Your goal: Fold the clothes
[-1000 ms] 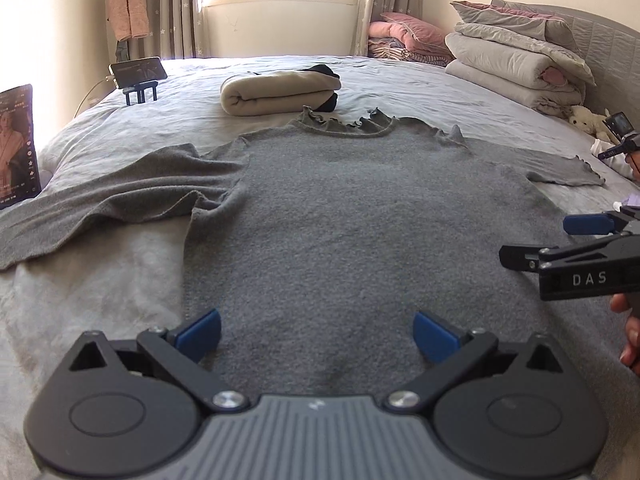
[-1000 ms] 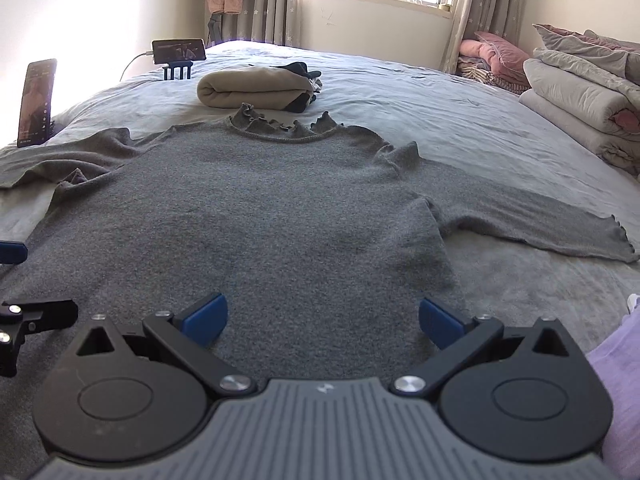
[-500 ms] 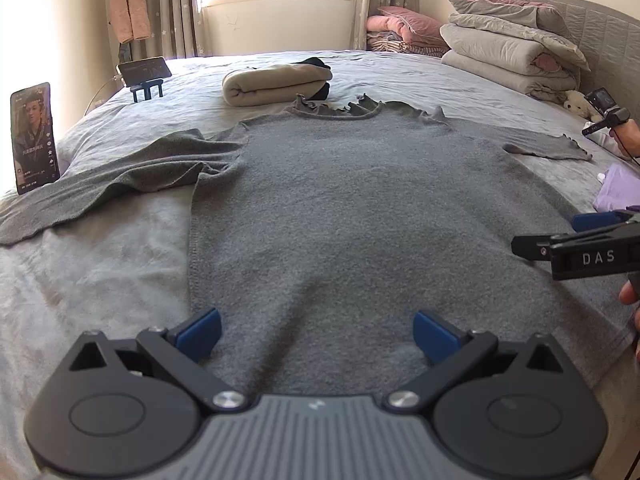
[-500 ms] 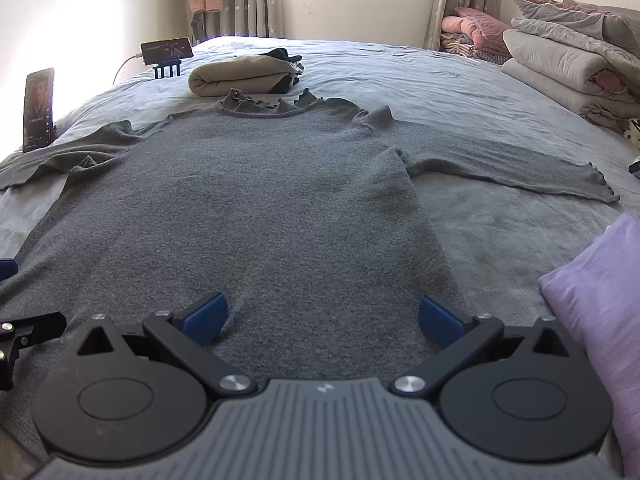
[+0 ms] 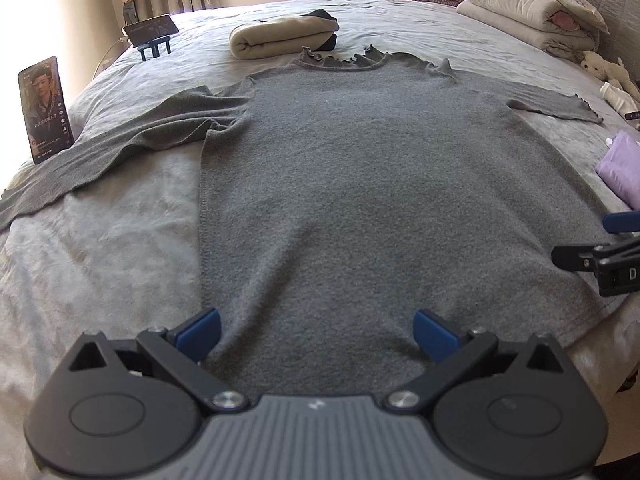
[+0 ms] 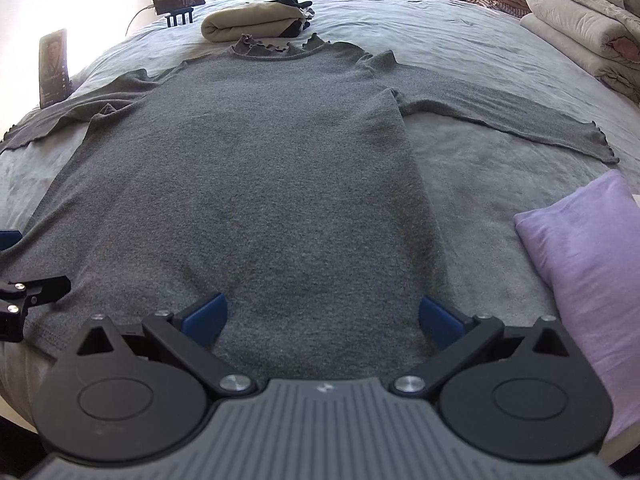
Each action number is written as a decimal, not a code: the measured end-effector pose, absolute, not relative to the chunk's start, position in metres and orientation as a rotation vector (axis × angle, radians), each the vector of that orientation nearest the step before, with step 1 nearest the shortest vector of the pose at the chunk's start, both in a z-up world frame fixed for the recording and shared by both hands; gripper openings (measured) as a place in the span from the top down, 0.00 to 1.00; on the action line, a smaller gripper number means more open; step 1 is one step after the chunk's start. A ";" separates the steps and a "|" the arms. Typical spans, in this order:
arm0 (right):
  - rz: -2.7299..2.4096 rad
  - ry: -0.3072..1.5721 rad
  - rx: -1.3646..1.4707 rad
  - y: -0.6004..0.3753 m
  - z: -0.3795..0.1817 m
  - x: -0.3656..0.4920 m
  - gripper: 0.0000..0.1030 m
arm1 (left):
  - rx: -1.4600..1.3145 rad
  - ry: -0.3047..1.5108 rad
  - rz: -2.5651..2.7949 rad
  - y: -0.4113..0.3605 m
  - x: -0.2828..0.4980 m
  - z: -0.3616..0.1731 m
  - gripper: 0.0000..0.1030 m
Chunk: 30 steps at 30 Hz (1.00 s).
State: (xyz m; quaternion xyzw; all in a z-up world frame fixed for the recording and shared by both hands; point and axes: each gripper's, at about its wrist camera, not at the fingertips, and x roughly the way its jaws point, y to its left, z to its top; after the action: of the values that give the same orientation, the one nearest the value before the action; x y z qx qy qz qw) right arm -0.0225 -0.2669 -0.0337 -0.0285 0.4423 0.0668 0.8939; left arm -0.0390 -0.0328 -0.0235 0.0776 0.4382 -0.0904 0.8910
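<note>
Lying flat across the middle of the bed (image 5: 100, 248), the grey sweater (image 5: 360, 184) has both sleeves spread out and its hem at the near edge. You hold your left gripper (image 5: 316, 330) and right gripper (image 6: 323, 317) over that hem, both with jaws wide apart and gripping nothing. Folded beige clothes (image 5: 280, 36) sit past the collar; purple cloth (image 6: 592, 264) lies at the right edge.

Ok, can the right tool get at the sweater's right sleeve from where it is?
Probably yes. The right tool is open over the hem of the grey sweater, and the right sleeve lies flat on bare bedspread. The purple cloth sits nearer, beside the path, not on the sleeve.
</note>
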 end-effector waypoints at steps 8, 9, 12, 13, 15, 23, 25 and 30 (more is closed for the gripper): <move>0.213 0.982 -0.161 -0.269 -0.025 -0.032 0.00 | 0.212 0.972 -0.340 -0.024 -0.053 -0.013 0.00; 0.215 0.979 -0.166 -0.271 -0.023 -0.032 0.00 | 0.200 0.966 -0.379 -0.017 -0.055 -0.009 0.00; 0.183 0.932 -0.150 -0.281 -0.013 -0.034 0.00 | 0.124 0.925 -0.409 0.014 -0.056 0.002 0.01; 0.174 0.914 -0.128 -0.285 -0.011 -0.034 0.00 | 0.089 0.906 -0.403 0.026 -0.055 0.005 0.01; 0.160 0.897 -0.085 -0.292 -0.007 -0.032 0.00 | -0.006 0.872 -0.363 0.052 -0.050 0.009 0.01; 0.091 0.898 -0.052 -0.294 -0.019 -0.010 0.00 | -0.371 0.912 -0.303 0.096 -0.018 -0.016 0.42; 0.078 0.892 -0.050 -0.290 -0.018 -0.007 0.04 | -0.402 0.898 -0.301 0.095 -0.014 -0.019 0.47; 0.311 0.773 -0.102 -0.252 -0.002 -0.024 0.10 | -0.444 0.869 -0.295 0.092 -0.001 -0.027 0.58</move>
State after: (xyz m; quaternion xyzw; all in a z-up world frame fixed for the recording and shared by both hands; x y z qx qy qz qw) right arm -0.0242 -0.2515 -0.0019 -0.0497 0.3751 0.1508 0.9133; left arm -0.0006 0.0924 -0.0270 -0.2123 0.4160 -0.1413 0.8729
